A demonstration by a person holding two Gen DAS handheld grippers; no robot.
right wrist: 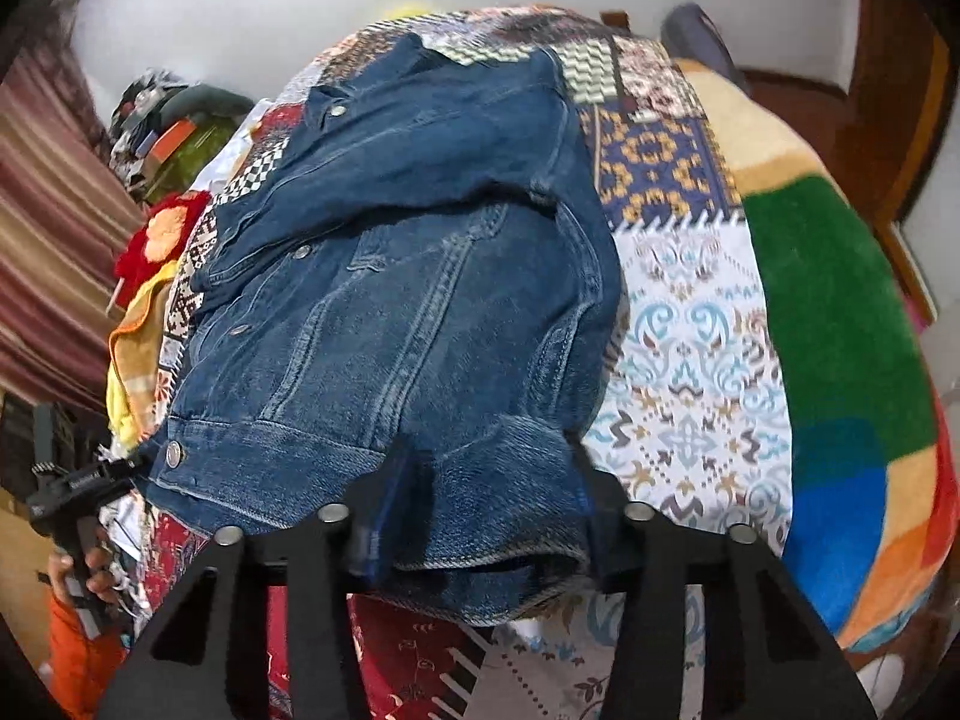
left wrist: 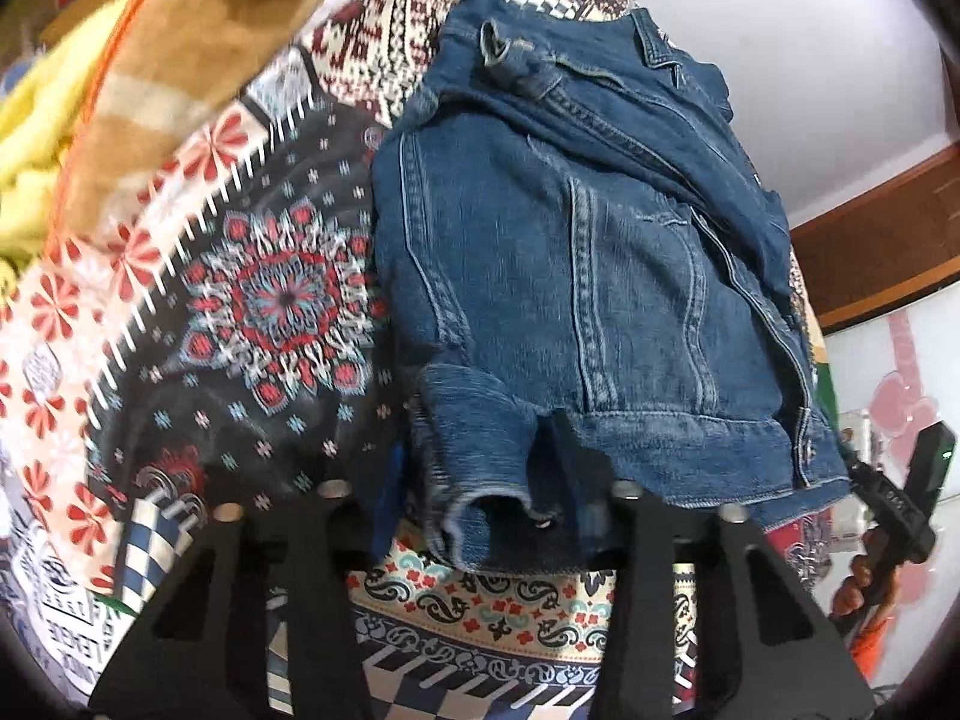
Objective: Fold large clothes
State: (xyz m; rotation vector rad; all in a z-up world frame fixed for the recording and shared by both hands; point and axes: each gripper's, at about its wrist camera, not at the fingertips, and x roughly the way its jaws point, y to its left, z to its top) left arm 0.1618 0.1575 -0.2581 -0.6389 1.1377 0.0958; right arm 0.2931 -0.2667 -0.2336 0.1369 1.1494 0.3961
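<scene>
A blue denim jacket (left wrist: 576, 252) lies on a patchwork bedspread (left wrist: 258, 300), its sleeves folded in across the body. My left gripper (left wrist: 480, 510) is at the jacket's near hem corner with a denim cuff (left wrist: 474, 462) between its fingers, shut on it. In the right wrist view the jacket (right wrist: 408, 276) fills the middle. My right gripper (right wrist: 480, 516) is at the other near hem corner, shut on the denim cuff (right wrist: 504, 480) there. Each gripper shows at the edge of the other's view, the right gripper (left wrist: 900, 510) and the left gripper (right wrist: 72, 498).
A tan and yellow blanket (left wrist: 150, 60) lies bunched at the far left of the bed. A striped multicolour blanket (right wrist: 840, 330) lies to the right. A pile of clothes (right wrist: 174, 138) and a striped curtain (right wrist: 48, 240) stand left of the bed. A white wall (left wrist: 810, 60) is behind.
</scene>
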